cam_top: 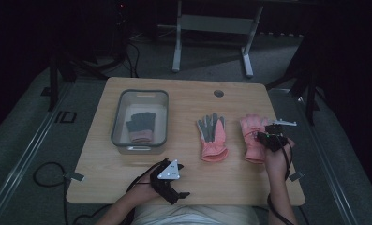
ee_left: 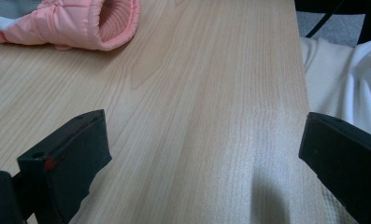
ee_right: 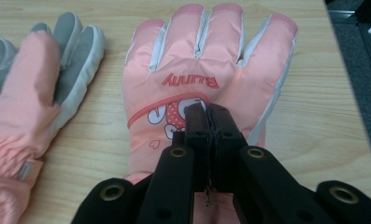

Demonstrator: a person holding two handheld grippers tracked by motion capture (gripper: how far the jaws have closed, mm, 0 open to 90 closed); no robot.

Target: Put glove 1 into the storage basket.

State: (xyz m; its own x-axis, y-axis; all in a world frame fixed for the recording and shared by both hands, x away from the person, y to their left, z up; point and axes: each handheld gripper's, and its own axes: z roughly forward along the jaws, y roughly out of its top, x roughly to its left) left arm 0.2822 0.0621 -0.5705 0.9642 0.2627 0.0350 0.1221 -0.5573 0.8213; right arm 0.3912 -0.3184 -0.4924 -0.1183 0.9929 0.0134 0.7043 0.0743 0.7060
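Right gripper [cam_top: 267, 136] over right side of bench [cam_top: 183, 89], jaws pressed together, pinching the back fabric of the pink glove [cam_top: 254, 136] near its printed patch; right gripper view confirms pinch [ee_right: 210, 122] at mid-back of that pink glove [ee_right: 211, 70]. Glove flat on bench, back up, long axis running away from the person, fingers toward far edge, cuff toward near edge. Second glove [cam_top: 212, 137] just beside it to the left, apart, same heading, grey palm up, pink cuff nearest the person. Left gripper [cam_top: 170, 182] at near edge of bench, jaws spread wide, nothing between them, bare wood beneath [ee_left: 206, 135]; cuff of second glove [ee_left: 80, 23] ahead of it. Grey bin [cam_top: 118, 115] on left of bench, open top, holding one dark grey glove [cam_top: 141, 125], fingers toward far edge.
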